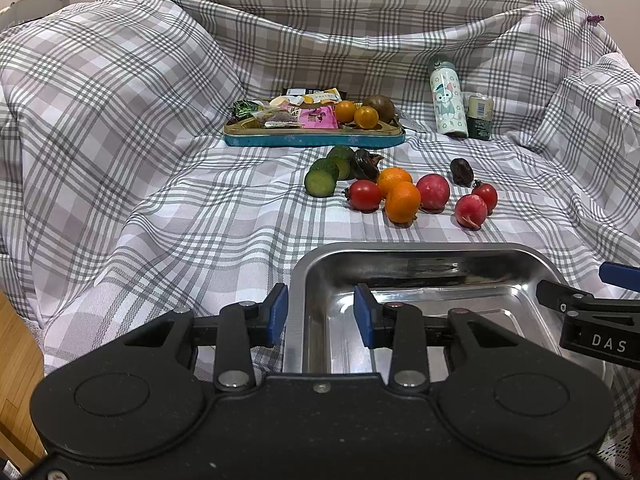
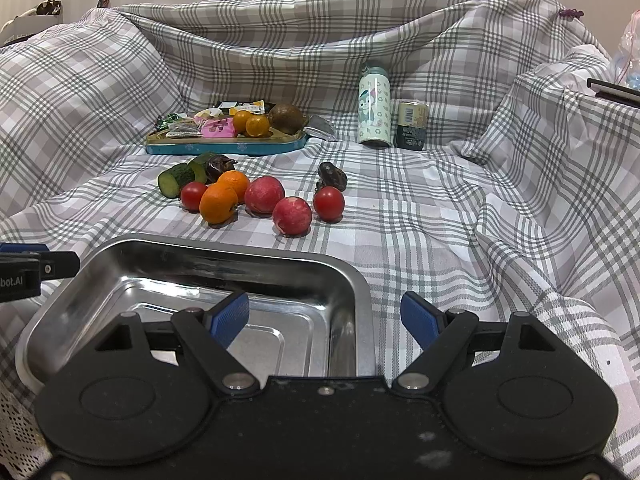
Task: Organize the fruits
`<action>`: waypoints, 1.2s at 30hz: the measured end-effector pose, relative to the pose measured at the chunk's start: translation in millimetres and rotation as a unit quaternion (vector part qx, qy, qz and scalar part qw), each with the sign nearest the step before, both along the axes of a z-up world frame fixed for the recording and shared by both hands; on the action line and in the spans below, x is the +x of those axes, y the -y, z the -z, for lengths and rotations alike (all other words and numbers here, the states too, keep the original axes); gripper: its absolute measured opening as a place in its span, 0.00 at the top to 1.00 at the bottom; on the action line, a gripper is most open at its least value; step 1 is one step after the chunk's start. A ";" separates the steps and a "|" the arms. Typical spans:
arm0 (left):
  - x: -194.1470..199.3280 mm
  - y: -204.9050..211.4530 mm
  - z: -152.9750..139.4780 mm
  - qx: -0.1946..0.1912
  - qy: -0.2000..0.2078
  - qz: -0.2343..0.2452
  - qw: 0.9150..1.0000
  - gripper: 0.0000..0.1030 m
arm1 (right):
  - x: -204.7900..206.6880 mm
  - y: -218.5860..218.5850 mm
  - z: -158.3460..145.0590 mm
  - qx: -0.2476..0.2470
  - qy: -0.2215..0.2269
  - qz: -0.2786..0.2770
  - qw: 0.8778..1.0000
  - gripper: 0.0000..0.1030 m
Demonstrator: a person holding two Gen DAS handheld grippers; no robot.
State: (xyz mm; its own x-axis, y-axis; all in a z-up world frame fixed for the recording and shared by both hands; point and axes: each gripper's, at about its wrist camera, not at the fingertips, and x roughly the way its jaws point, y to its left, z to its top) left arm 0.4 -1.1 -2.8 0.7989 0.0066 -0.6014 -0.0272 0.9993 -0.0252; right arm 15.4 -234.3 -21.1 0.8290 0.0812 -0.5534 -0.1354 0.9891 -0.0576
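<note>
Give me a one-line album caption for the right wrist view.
Open right gripper straddling the rim of an empty steel tray, loose fruit on checked cloth beyond.

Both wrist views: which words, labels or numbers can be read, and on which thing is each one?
"DAS": on the black right claw, left wrist view.
"bot.AI": on the black left claw, right wrist view, start cut off.
Snack packets and small green-labelled can: print too blurred.
</note>
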 end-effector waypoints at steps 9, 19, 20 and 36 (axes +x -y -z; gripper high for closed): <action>0.0 0.0 0.1 0.000 0.000 0.000 1.000 0.56 | -1.0 -0.7 -0.7 -0.005 0.003 -0.004 1.000 0.16; 0.1 0.1 0.1 0.001 0.000 0.000 1.000 0.56 | -1.0 -0.7 -0.7 -0.005 0.003 -0.004 1.000 0.16; 0.2 0.2 0.0 0.001 0.000 0.000 1.000 0.56 | -1.0 -0.7 -0.7 -0.005 0.003 -0.004 1.000 0.16; 0.3 0.3 0.0 0.002 -0.001 0.000 1.000 0.56 | -1.3 -1.0 -0.6 -0.005 0.003 -0.004 1.000 0.16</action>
